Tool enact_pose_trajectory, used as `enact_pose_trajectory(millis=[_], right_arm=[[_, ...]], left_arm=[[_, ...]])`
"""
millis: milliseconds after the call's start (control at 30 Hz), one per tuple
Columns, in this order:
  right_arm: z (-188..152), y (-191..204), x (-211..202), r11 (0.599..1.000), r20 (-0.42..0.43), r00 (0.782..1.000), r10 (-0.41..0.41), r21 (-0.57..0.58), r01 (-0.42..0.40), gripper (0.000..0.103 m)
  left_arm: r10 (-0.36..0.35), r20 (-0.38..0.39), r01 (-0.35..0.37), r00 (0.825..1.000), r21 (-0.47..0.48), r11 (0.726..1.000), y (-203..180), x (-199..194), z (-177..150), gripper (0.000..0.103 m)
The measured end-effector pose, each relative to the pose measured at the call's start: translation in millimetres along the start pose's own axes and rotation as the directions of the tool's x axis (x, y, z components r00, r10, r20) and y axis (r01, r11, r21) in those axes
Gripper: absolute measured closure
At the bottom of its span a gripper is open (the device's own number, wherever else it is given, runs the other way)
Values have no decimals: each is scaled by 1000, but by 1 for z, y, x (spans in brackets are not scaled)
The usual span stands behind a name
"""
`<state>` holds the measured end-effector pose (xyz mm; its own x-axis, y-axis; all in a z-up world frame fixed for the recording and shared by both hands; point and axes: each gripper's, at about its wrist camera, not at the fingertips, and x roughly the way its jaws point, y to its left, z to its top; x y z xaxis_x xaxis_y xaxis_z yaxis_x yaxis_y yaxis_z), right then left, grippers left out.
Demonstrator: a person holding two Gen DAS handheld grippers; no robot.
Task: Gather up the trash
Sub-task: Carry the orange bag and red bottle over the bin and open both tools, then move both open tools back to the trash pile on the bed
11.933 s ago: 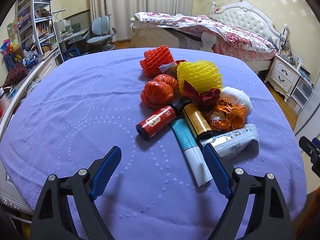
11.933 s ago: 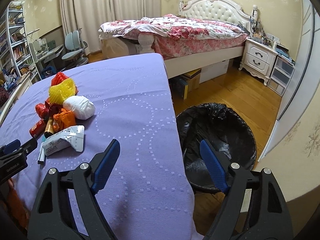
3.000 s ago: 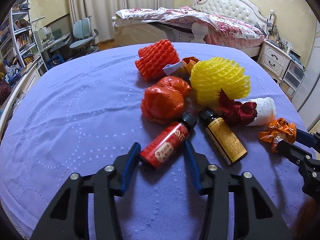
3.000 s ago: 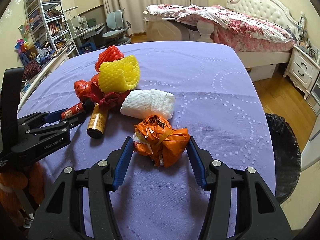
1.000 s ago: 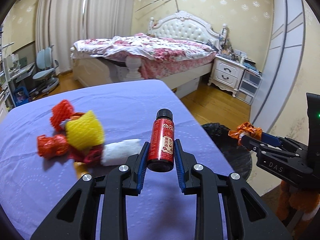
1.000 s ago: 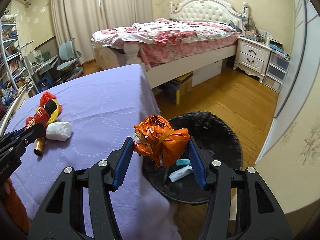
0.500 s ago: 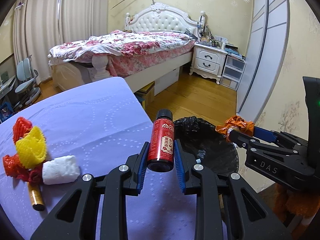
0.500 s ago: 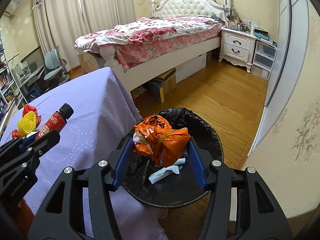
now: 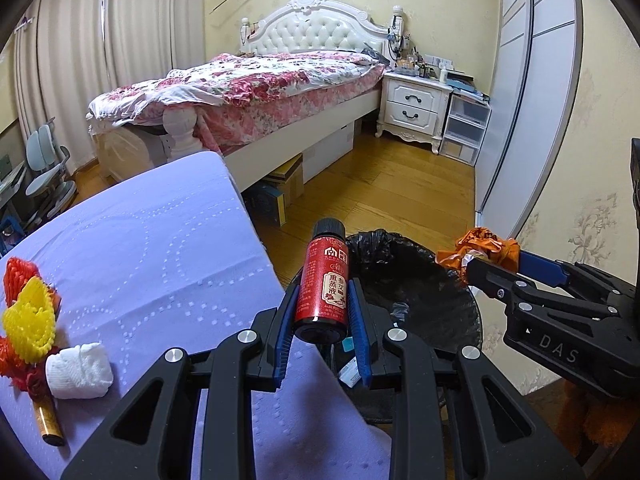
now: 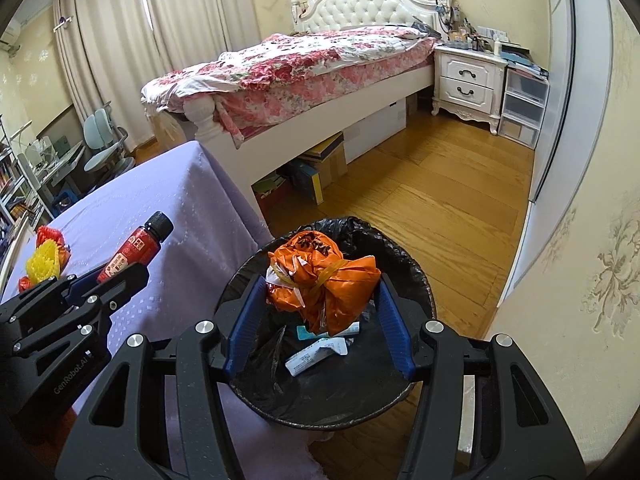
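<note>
My left gripper (image 9: 322, 316) is shut on a small red bottle (image 9: 324, 284) with a black cap and holds it upright at the table's right edge, beside the bin. It also shows in the right wrist view (image 10: 134, 250). My right gripper (image 10: 320, 304) is shut on a crumpled orange wrapper (image 10: 324, 280) and holds it right over the black-lined trash bin (image 10: 416, 368). The wrapper (image 9: 480, 246) and bin (image 9: 420, 280) also show in the left wrist view. White and teal packets (image 10: 316, 350) lie inside the bin.
On the purple table (image 9: 160, 248) at left lie a yellow foam net (image 9: 30, 328), a red foam net (image 9: 18, 272), a white tissue wad (image 9: 80, 370) and a brown bottle (image 9: 48, 424). A bed (image 9: 260, 92), a nightstand (image 9: 416, 110) and wood floor lie beyond.
Both grippers have swung right from the table toward the bin. The orange wrapper is now over the bin's opening, and the red bottle has reached the table edge next to it.
</note>
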<state>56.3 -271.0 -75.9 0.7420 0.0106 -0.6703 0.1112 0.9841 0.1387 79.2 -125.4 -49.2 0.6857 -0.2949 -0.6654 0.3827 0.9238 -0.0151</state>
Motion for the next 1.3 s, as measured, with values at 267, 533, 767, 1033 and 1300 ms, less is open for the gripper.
enact_pose_trajectory(millis=[267,533,767,1033,1300], right_arm=[[4,-15,4,998,2,1000,-6,56,6,36],[1,-17,0,998,5,1000,-20,65,19,36],[0,-9,-3,999,8,1000,-6,53,6,36],[-4,24,-7,999,1,999,38,5,-38,36],[-15,68,-10,992,-31,993,113,-57,-115,36]], left_arm=[[14,1,-14,1000,-1,1000,-4,3,-3,43],[46,13,-46,999,-3,999,-3,-3,-4,30],[88,7,-87,996,-35,996,17,-15,-9,29],[151,3,-150,988,-86,985,46,-36,-20,29],[230,-14,-230,973,-145,962,81,-62,-41,29]])
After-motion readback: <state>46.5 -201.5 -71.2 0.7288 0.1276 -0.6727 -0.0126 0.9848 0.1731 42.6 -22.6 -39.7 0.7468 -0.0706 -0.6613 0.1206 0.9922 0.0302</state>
